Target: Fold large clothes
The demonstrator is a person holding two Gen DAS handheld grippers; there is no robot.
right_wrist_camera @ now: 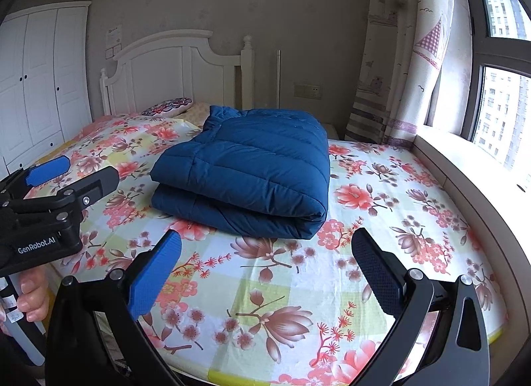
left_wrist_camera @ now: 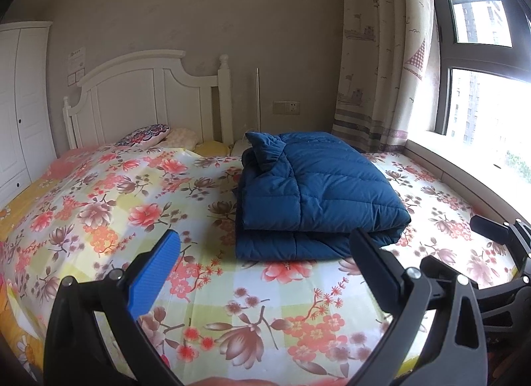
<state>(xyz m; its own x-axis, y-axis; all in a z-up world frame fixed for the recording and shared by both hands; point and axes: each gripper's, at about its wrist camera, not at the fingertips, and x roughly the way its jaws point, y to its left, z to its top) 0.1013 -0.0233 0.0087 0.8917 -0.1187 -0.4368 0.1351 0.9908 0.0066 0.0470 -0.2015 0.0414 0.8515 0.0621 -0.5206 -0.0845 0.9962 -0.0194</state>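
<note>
Nearest the cameras, the left gripper (left_wrist_camera: 265,273) and the right gripper (right_wrist_camera: 267,273) both hang over the foot end of the bed (right_wrist_camera: 298,303), jaws spread wide and holding nothing; the left one also shows at the left edge of the right wrist view, with a hand (right_wrist_camera: 31,296) on its handle. Beyond them, toward the headboard (left_wrist_camera: 146,100), the blue jacket (right_wrist_camera: 245,173) lies on the floral sheet as a thick, squared bundle, doubled over with the rounded fold facing the grippers and a loose flap, perhaps a hood or cuff, poking up at the headboard end. The folding looks close to done, so the step in hand is judged to be a tidy-up or release: any further move would do best pressing the puffy top layer flat and tucking that raised flap under, since padded fabric tends to spring open. Each jaw should take the full thickness at an edge, not just the slippery top layer. Nothing lies between the grippers and the jacket. Pillows (left_wrist_camera: 149,134) sit behind it against the headboard, a curtain (left_wrist_camera: 381,54) and window ledge run off to the jacket's right, and a wardrobe (right_wrist_camera: 36,87) stands to the headboard's left, all well apart.
</note>
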